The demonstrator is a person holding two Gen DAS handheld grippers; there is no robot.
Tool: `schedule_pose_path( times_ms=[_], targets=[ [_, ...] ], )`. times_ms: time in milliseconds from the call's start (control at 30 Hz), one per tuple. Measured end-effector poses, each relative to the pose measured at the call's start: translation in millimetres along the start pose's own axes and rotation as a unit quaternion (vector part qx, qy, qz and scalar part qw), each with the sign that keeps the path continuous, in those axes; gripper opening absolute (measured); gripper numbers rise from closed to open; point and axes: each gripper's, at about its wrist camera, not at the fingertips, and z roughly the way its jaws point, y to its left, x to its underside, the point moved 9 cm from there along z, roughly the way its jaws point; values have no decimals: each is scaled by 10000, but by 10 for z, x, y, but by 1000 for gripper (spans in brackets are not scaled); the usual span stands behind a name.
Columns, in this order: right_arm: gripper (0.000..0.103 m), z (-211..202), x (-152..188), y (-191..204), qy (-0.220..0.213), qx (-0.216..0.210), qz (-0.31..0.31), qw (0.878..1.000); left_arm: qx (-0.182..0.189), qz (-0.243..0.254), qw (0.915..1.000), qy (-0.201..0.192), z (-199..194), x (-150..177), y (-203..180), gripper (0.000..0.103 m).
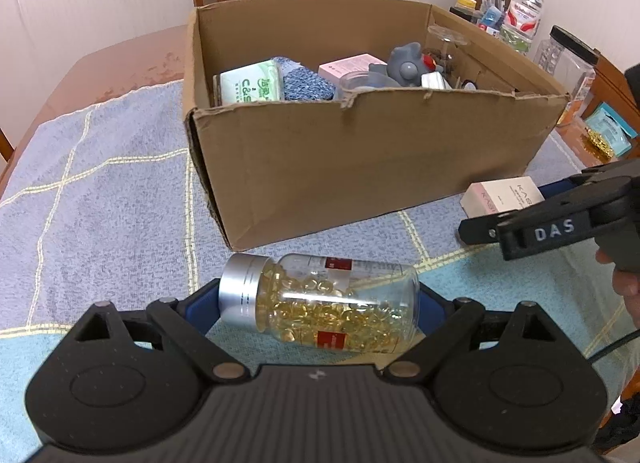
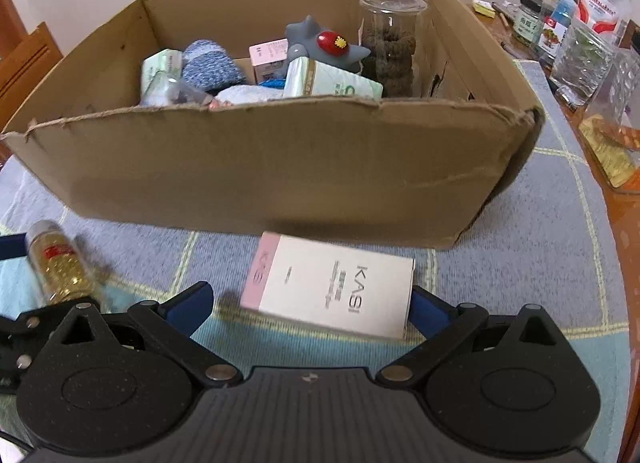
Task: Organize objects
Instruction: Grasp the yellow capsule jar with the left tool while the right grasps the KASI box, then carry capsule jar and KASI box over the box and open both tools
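Lying on its side on the towel, the clear capsule bottle (image 1: 336,303) sat between the blue pads of the left gripper (image 1: 320,305), silver cap toward the left pad and base toward the right; the jaws stood wide, and whether the pads actually pressed on it could not be told. The bottle was smooth plastic, round, packed with glossy amber capsules, with a red label band. The left gripper pointed steeply downward, just short of the cardboard box (image 1: 360,167). The white and pink carton (image 2: 332,289), flat and matte with grey lettering, lay face up in front of the box, between the spread fingers of the right gripper (image 2: 316,305); its right edge met the right pad (image 2: 426,313), while the left pad stood clear of it. That gripper tilted down too, and part of a hand (image 1: 624,283) showed behind its handle. The box, of torn-edged corrugated board, held tissue packs, a knitted blue cloth (image 2: 212,63), a grey rubber toy (image 2: 316,45) and a clear jar (image 2: 390,47). A looped, checked blue towel (image 1: 100,191) covered the wooden table.
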Motion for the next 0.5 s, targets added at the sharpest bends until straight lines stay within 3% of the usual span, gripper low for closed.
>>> schedule_pose_path(
  times_ms=[167, 500],
  targets=[
    [87, -13, -31, -19, 15, 407, -175, 9990, 95, 64, 9999, 45, -30, -5, -7, 94],
    [86, -172, 1, -35, 251, 232, -326, 9989, 293, 398, 9987, 134, -259, -112, -123, 94]
  ],
)
